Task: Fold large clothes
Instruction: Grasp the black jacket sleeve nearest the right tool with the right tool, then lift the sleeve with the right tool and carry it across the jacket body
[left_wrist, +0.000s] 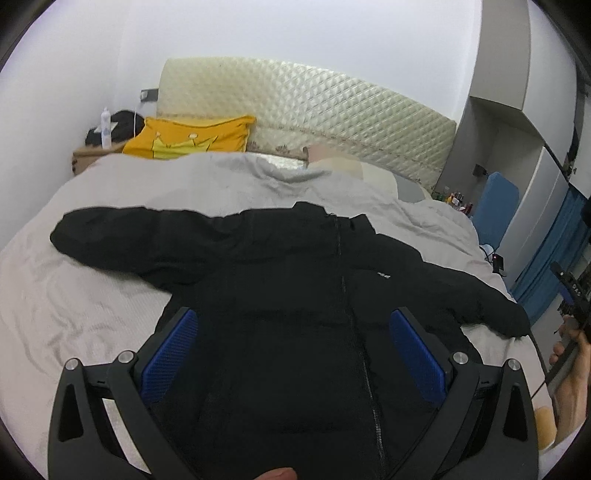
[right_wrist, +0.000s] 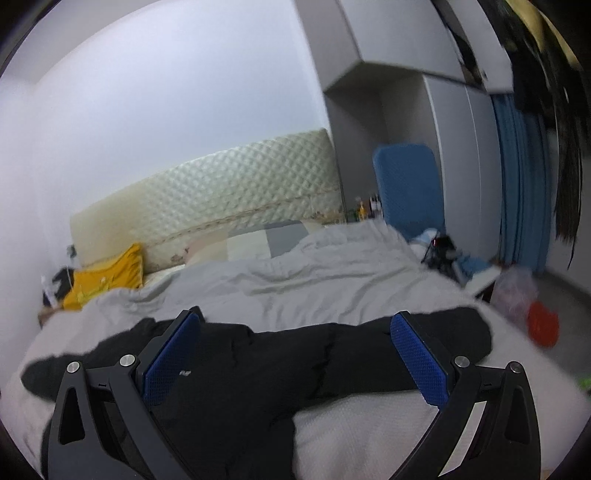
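A black zip-up puffer jacket (left_wrist: 295, 295) lies face up on the grey bed cover (left_wrist: 92, 302), both sleeves spread out to the sides. My left gripper (left_wrist: 293, 350) is open and empty, hovering over the jacket's lower body with the zipper between its blue pads. In the right wrist view the jacket (right_wrist: 258, 369) lies below my right gripper (right_wrist: 295, 354), which is open and empty above the chest and right sleeve (right_wrist: 443, 339). The right gripper also shows at the left wrist view's right edge (left_wrist: 570, 295), held in a hand.
A yellow pillow (left_wrist: 188, 138) and a quilted headboard (left_wrist: 314, 107) stand at the bed's far end. A blue chair (right_wrist: 406, 188), wardrobe (right_wrist: 454, 147), blue curtain (right_wrist: 517, 177) and a plastic bag with something red (right_wrist: 532, 310) are to the right of the bed.
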